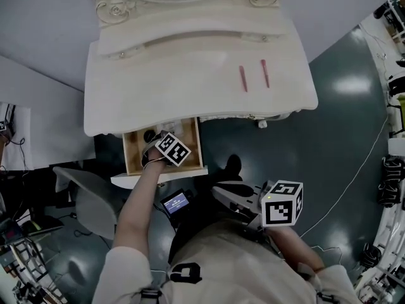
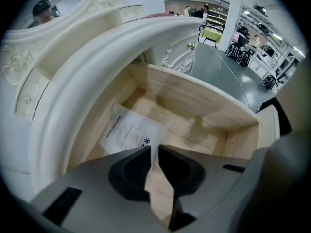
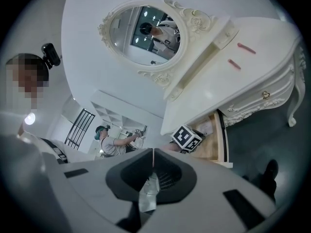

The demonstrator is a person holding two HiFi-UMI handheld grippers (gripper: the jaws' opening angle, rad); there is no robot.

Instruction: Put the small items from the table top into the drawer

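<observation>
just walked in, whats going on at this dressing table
A person with a gripper in each hand is clearing a white dressing table into its open drawer. The left gripper points down into the drawer, jaws almost together with nothing between them; a sheet of paper lies on the drawer floor. The right gripper is held back near the person's body, shut and empty. Two thin pink sticks lie on the table top.

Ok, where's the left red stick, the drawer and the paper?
left red stick [image 1: 243,78], head view, its middle.
drawer [image 2: 204,100], left gripper view, its wooden far wall.
paper [image 2: 127,132], left gripper view, its middle.
</observation>
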